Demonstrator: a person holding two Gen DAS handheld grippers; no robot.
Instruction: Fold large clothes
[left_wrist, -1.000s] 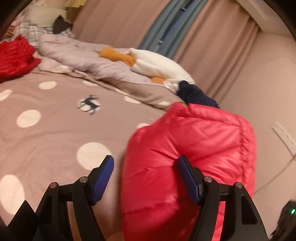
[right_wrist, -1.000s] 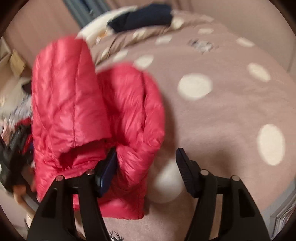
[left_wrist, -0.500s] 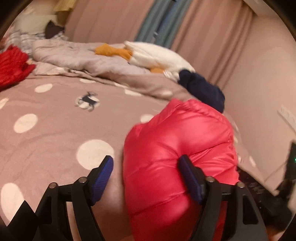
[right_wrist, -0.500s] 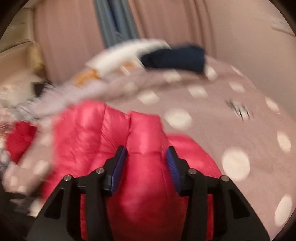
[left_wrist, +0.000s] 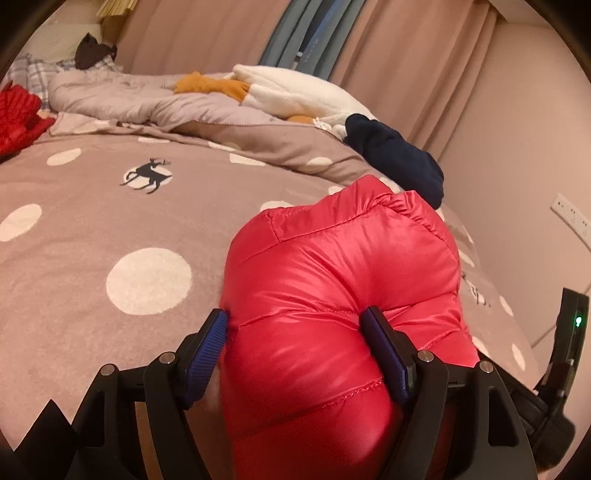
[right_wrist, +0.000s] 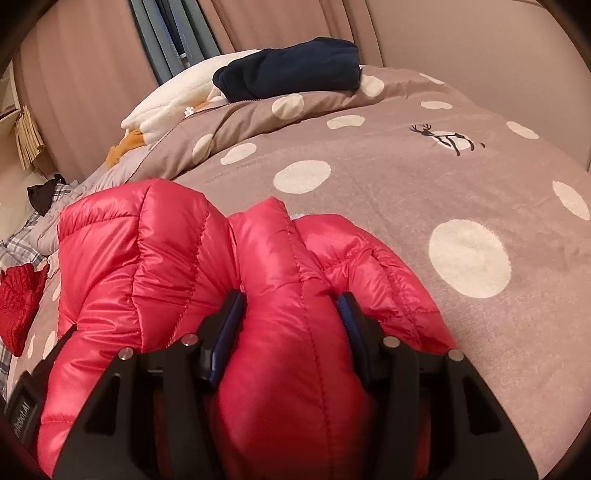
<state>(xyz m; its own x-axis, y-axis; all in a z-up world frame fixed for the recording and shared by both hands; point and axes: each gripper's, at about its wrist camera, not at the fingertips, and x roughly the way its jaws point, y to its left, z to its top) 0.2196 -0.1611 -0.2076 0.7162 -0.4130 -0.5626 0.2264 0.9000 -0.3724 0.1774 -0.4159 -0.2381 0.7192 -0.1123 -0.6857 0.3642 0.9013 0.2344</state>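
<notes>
One partly legible label

In the right wrist view, a small black device (right_wrist: 23, 404) at the lower left edge carries pale lettering running up its face; it seems to end in "Robot.AI", though the first letters are cut off. No other text is readable in either view.

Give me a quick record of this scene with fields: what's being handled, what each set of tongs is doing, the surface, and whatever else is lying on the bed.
item: red puffer jacket, bunched up
left tongs: jacket between the pads, jaws just been opening
right tongs: shut on a jacket fold
surface: brown polka-dot duvet
also there: navy garment, white plush toy, red knit
</notes>
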